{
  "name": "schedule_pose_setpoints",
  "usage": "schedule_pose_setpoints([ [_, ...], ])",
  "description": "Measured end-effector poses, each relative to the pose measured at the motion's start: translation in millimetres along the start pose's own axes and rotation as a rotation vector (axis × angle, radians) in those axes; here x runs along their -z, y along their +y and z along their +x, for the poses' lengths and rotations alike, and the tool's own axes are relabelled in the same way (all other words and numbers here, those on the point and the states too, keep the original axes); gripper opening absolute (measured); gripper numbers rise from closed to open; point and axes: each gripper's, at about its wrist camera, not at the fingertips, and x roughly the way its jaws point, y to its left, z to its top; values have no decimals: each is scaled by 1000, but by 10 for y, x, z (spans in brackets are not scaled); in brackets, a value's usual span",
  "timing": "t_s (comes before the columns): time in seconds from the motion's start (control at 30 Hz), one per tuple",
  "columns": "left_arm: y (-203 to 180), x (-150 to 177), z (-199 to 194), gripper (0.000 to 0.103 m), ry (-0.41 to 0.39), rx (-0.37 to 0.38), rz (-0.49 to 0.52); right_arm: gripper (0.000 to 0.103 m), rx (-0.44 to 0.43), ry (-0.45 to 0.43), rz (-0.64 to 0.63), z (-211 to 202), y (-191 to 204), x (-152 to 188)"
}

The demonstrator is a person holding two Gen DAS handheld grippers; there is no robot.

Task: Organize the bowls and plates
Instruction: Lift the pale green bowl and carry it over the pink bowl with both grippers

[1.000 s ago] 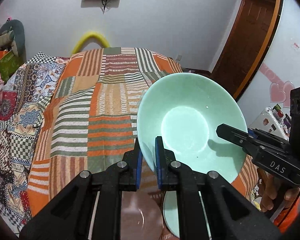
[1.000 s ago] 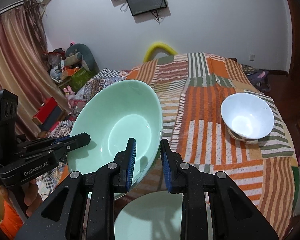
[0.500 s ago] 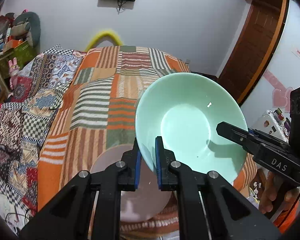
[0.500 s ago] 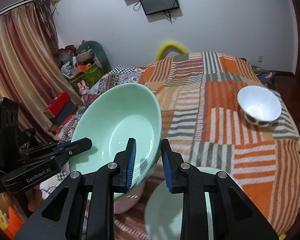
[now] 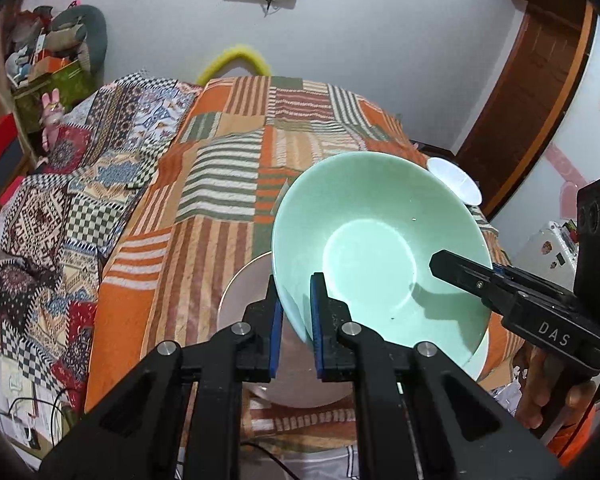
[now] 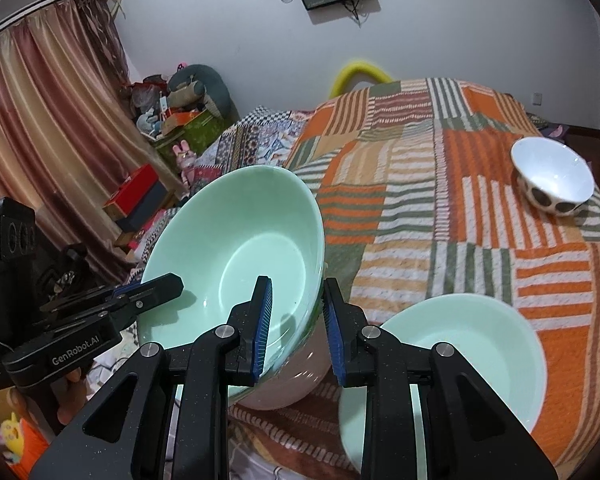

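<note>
A large mint-green bowl (image 5: 380, 240) is held tilted above the bed's near edge; it also shows in the right wrist view (image 6: 236, 248). My left gripper (image 5: 294, 316) is shut on its left rim. My right gripper (image 6: 296, 320) is shut on its right rim. Under it sits a pale pink bowl (image 5: 244, 292), seen from the right wrist (image 6: 296, 384). A second mint-green bowl (image 6: 460, 344) rests on the bed to the right. A small white bowl with dark spots (image 6: 552, 176) sits farther back right, its rim visible in the left wrist view (image 5: 456, 180).
The patchwork bedspread (image 6: 420, 168) covers the bed. A yellow hoop (image 5: 236, 60) stands at the far end by the wall. Boxes and toys (image 6: 172, 120) crowd the floor on the left. A wooden door (image 5: 532, 92) is at the right.
Both grippers have drawn back with the green bowl toward the bed's near edge. The pink bowl, the second green bowl and the white bowl now show more fully.
</note>
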Motion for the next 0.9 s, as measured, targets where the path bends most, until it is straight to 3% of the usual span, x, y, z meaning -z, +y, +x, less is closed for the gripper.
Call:
schedule_pose_setpoints([
  [0.9,432,341,643,10,168,-89,-66,26,-11,200,5,580,72,363],
])
